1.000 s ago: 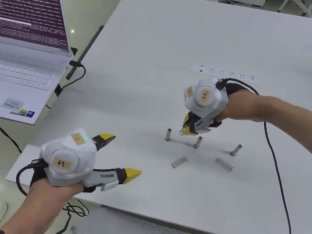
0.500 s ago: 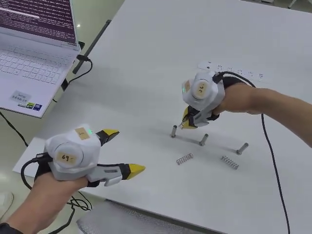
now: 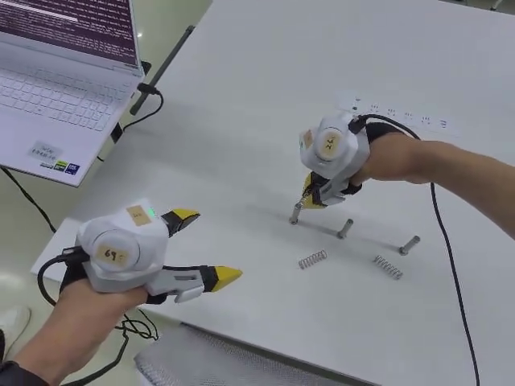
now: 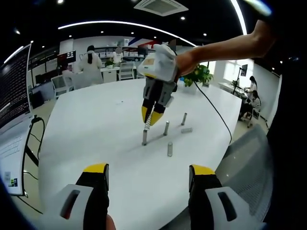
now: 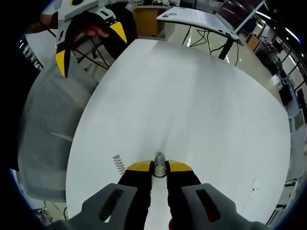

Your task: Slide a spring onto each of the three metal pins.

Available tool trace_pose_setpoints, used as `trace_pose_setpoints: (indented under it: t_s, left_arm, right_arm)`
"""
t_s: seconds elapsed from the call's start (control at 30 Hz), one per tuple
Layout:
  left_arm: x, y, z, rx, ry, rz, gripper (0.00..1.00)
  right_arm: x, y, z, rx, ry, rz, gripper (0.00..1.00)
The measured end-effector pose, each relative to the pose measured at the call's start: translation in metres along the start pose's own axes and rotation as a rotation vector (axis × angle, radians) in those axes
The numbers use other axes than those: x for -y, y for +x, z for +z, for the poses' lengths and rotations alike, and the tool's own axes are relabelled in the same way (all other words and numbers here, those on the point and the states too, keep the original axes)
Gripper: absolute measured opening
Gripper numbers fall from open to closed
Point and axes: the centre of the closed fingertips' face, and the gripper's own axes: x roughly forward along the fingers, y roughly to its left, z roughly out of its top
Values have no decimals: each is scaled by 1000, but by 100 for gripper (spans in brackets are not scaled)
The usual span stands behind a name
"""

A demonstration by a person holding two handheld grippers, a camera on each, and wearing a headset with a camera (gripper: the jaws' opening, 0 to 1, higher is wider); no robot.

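head view: right gripper (image 3: 311, 198) pinching spring (image 5: 159, 164) over leftmost pin (image 3: 295, 214); left gripper (image 3: 205, 245) spread.

Setting: open-plan office or lab workspace.

Indicators:
- A large white bench (image 3: 265, 96) carries an open laptop (image 3: 56, 80) showing lines of terminal text, with a white power strip (image 3: 398, 114) at the far edge.
- The dark ceiling has a recessed air-conditioning unit (image 4: 160, 6), spot lamps and a curved strip light (image 4: 120, 24).
- Further white tables (image 5: 201, 19) and chairs (image 4: 62, 85) stand in the background, with people (image 4: 90, 60) among them.
- A potted plant (image 4: 204, 74) stands near bright windows.
- A grey mesh office chair (image 5: 45, 143) stands at the bench edge.
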Motion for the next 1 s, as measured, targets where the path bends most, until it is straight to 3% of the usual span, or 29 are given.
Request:
trace_pose_setpoints:
  t_s: [1.0]
  left_arm:
    - [-7, -4, -4, -4, -19, 15, 64]
  right_arm:
    - [5, 25, -5, -55, -46, 42, 9]
